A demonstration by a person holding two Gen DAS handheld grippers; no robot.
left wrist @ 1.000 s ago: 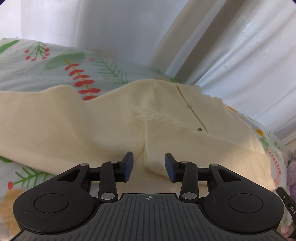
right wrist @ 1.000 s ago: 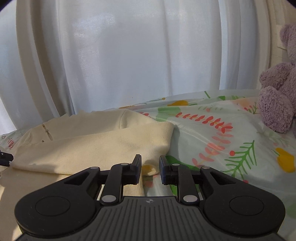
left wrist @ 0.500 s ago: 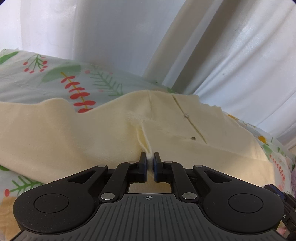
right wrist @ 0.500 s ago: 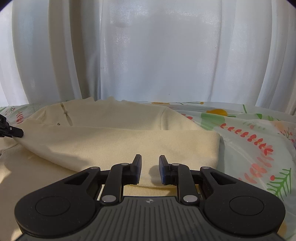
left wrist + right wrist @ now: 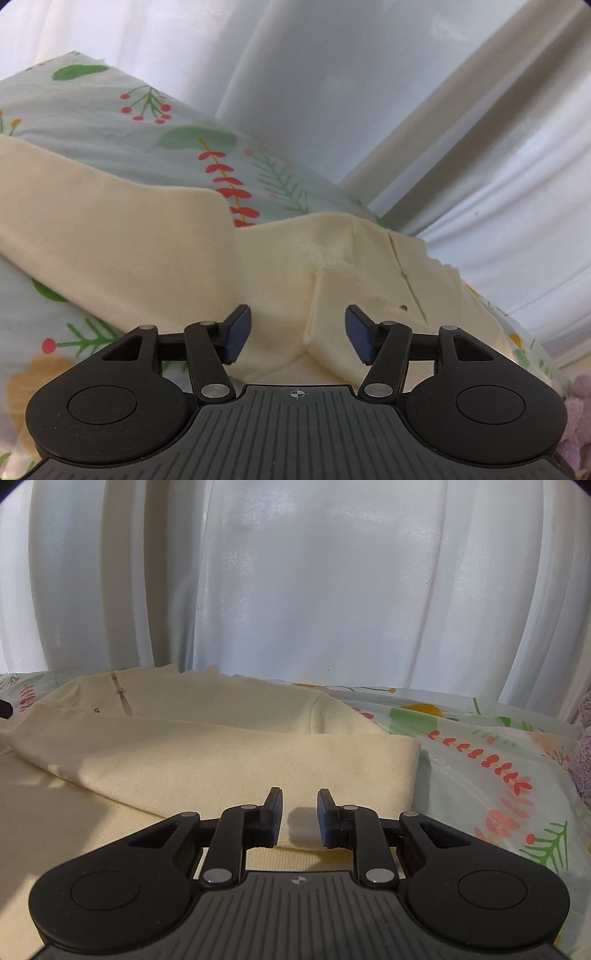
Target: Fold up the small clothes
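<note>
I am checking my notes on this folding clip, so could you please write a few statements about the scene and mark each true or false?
1. The left claw is open. True.
2. The right claw grips the garment. False: it is open, holding nothing.
3. The garment is cream. True.
4. The sheet is plain white. False: it has a leaf and berry print.
5. A sleeve lies folded across the garment. True.
</note>
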